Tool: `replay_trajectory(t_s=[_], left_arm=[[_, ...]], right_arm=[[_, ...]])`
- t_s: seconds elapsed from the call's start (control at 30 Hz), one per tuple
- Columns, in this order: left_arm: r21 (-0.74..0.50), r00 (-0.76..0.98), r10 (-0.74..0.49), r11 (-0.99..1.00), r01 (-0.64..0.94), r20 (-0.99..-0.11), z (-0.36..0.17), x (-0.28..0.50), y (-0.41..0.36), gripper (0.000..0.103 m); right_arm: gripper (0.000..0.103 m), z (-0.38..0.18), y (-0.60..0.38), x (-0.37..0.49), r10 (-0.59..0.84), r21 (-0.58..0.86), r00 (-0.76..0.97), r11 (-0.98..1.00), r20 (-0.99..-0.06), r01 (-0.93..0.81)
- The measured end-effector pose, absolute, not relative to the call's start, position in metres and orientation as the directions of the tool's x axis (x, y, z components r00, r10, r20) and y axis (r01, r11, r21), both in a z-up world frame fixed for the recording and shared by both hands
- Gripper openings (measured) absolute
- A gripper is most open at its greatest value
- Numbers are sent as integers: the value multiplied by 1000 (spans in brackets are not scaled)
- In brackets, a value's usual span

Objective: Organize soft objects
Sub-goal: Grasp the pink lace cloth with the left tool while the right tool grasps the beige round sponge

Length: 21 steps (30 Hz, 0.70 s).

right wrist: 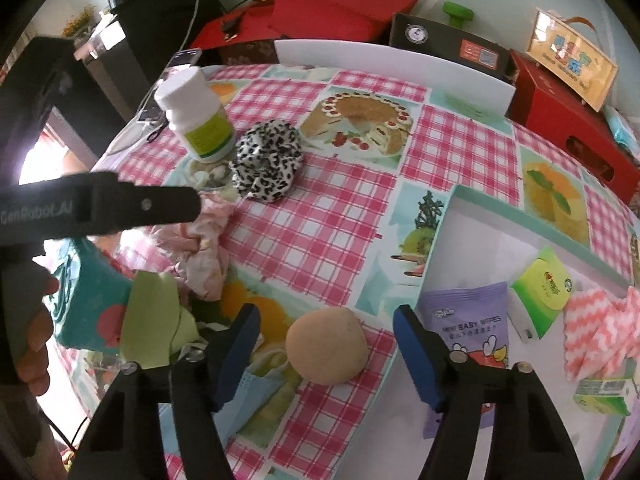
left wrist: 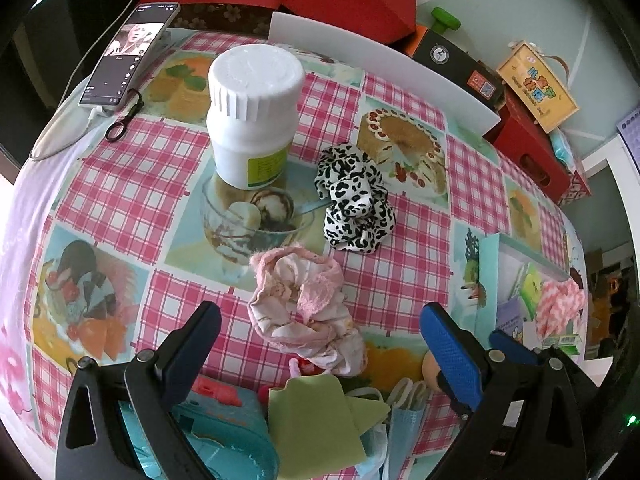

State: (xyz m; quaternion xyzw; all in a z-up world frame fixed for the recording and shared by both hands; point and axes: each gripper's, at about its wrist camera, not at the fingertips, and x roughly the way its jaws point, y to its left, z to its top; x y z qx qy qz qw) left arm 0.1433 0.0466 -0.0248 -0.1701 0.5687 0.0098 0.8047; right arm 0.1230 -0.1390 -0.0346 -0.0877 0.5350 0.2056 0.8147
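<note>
A crumpled pink-and-white lace cloth (left wrist: 304, 308) lies between the fingers of my open left gripper (left wrist: 320, 324), just ahead of them; it also shows in the right wrist view (right wrist: 200, 248). A leopard-print scrunchie (left wrist: 354, 196) lies beyond it, seen too in the right wrist view (right wrist: 266, 166). My right gripper (right wrist: 326, 324) is open around a tan soft ball (right wrist: 326, 346) on the tablecloth. A teal-rimmed box (right wrist: 520, 216) at the right holds baby wipes (right wrist: 472, 332), a green tissue pack (right wrist: 542, 284) and a pink chevron cloth (right wrist: 600, 328). A green cloth (left wrist: 308, 420) and blue face masks (left wrist: 400, 424) lie near me.
A white bottle (left wrist: 252, 112) stands behind the scrunchie. A phone (left wrist: 128, 52) lies at the far left. A teal pouch (left wrist: 224, 432) sits under my left gripper. A white board (right wrist: 392, 64), red boxes (right wrist: 336, 4) and a black box (right wrist: 448, 44) line the table's far edge.
</note>
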Motion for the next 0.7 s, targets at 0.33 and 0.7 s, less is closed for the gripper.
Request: replay_trajectory(t_s=[0.33,0.7], left_arm=[[-264,343,-183,943,-204,-921,-29,145,45,100],[-253,336,-177,947,-196,-925,-31,148,40,100]], right_arm=[[63,-53,-128,117,210,53,295,885,-932,-462],[54,-63,-119,117,136,-32,302,870,-943,-493]])
